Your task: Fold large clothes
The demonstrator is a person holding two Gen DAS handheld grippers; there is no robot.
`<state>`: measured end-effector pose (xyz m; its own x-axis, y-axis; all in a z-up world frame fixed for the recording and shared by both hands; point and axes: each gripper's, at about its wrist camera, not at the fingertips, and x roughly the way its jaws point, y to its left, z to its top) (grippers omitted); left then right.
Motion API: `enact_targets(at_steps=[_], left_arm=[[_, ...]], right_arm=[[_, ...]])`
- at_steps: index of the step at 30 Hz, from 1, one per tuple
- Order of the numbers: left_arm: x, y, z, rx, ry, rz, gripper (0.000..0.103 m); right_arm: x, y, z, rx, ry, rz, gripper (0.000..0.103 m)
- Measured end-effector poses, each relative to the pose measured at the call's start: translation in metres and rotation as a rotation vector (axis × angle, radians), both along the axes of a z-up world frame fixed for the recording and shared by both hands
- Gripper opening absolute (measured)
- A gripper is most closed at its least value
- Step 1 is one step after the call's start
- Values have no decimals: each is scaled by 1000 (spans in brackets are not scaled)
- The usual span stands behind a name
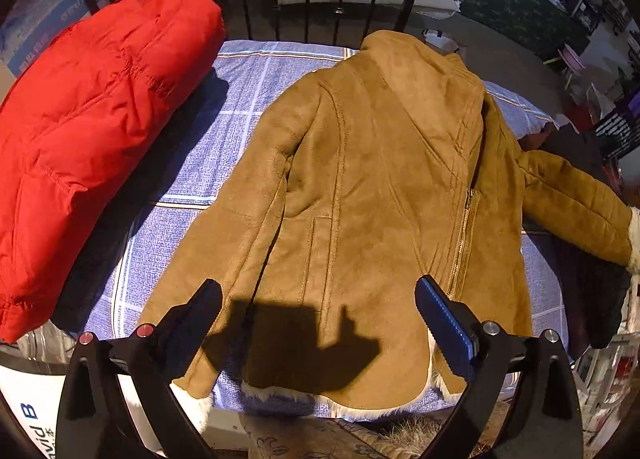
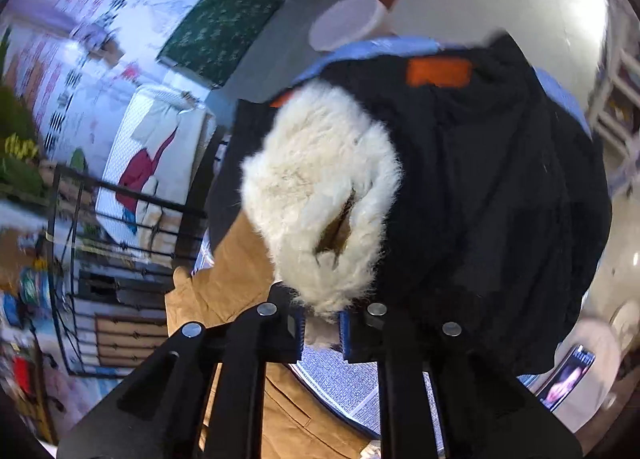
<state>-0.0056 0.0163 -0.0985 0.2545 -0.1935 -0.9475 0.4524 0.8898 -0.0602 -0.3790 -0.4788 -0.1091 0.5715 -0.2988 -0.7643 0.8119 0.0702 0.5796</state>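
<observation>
Lying front-up on a blue checked cloth [image 1: 224, 147], the tan coat [image 1: 360, 187] fills the middle of the left wrist view, collar toward twelve o'clock and fleece-trimmed hem toward six. Its zip [image 1: 462, 235] runs down at about four o'clock of centre. One sleeve stretches out to three o'clock, ending in a white fur cuff [image 2: 320, 195]. A red jacket [image 1: 92, 131] sits at nine o'clock, just beside the coat, on the same cloth. The left gripper [image 1: 320, 323] hovers over the hem with its jaws spread wide, nothing between them, its shadow falling on the fabric. In the right wrist view the right gripper [image 2: 322, 329] is pressed together on the cuff's lower edge, the fur bulging out toward twelve o'clock. A black garment [image 2: 500, 187] lies behind the cuff, from one to four o'clock
</observation>
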Motion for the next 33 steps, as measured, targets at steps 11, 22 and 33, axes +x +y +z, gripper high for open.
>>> enact_targets(at_steps=[11, 22, 33], left_arm=[[28, 49, -6, -32, 1, 164, 95], [29, 102, -9, -10, 1, 291, 95], [30, 92, -23, 38, 33, 261, 95]], right_arm=[[229, 76, 124, -357, 0, 604, 13], [449, 256, 55, -362, 136, 1159, 13], [490, 325, -102, -233, 422, 1322, 15]])
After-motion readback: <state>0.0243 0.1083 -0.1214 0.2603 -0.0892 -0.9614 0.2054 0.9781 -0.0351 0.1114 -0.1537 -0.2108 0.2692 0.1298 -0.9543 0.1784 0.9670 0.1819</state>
